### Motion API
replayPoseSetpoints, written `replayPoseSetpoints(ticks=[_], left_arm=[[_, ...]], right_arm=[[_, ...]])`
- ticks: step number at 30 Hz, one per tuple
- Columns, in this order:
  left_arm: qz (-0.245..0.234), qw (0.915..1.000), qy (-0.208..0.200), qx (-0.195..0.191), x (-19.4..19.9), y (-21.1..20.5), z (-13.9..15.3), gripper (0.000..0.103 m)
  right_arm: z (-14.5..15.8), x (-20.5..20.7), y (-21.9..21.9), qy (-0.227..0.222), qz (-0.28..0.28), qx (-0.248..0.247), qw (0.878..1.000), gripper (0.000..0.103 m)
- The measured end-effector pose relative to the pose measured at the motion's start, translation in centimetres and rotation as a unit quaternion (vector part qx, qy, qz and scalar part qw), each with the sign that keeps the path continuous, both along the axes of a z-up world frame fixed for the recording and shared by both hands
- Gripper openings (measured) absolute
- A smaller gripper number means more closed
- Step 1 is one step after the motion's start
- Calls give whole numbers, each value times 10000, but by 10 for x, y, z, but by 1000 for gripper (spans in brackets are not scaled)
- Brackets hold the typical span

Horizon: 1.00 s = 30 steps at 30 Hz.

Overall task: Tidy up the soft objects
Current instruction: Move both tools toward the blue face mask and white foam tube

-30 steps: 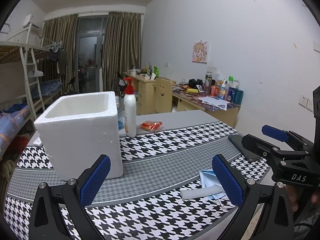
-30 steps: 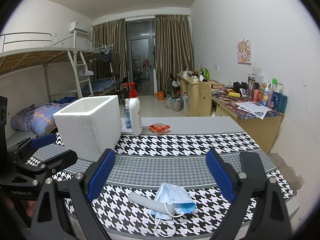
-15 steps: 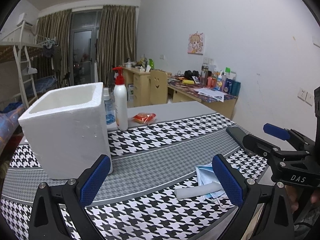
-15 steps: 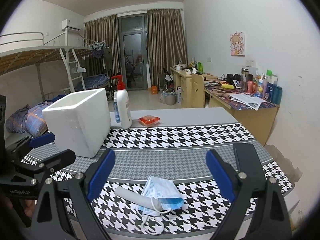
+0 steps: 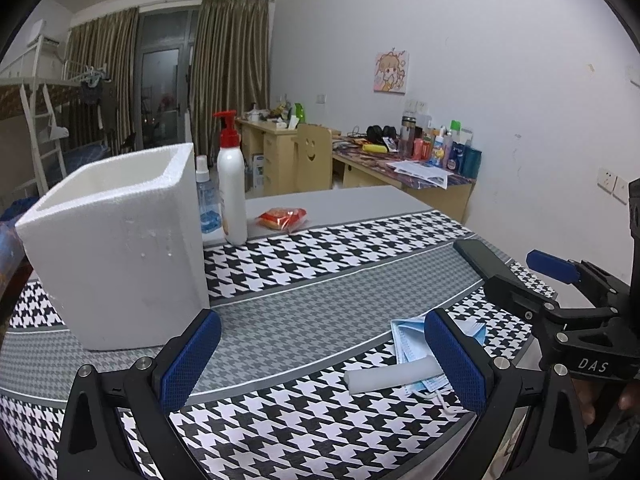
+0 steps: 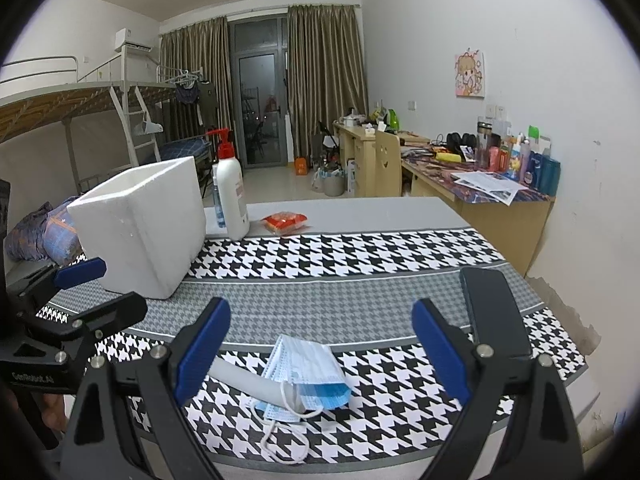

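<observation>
My right gripper [image 6: 320,348] hangs wide open above the face mask [image 6: 306,376] and foam tube [image 6: 244,380] just ahead; both look light and limp. I'd pinch the mask's folded middle. My left gripper [image 5: 320,356] is open too.

I am holding left gripper [image 5: 322,358] jaws wide apart | right gripper [image 6: 320,354] likewise gaping, both hovering level.

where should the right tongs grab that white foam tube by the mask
Probably the bare left half of the white foam tube, coming straight down with the open right tongs set across its width. It lies flat on the tablecloth, and the face mask drapes over its right end.
</observation>
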<state>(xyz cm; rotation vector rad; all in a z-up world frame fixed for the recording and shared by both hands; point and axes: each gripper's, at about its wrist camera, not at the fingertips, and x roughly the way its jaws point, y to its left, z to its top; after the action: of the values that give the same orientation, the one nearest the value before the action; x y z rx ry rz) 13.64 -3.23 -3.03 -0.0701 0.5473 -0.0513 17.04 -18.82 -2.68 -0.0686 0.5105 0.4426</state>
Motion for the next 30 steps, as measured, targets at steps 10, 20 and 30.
replayPoseSetpoints(ticks=[10,20,30], left_arm=[[5,9999,124,1,5,-2,-9,102],[23,9999,159,32,7,-3,-14,102],[71,9997,249,54,12,-2,-18,102]], right_arm=[[-17,8,-1,224,-3,-75,9997,95],[-27,13,-2,377,39,-111,9992,94],[-40,21,3,592,125,-165,9980,94]])
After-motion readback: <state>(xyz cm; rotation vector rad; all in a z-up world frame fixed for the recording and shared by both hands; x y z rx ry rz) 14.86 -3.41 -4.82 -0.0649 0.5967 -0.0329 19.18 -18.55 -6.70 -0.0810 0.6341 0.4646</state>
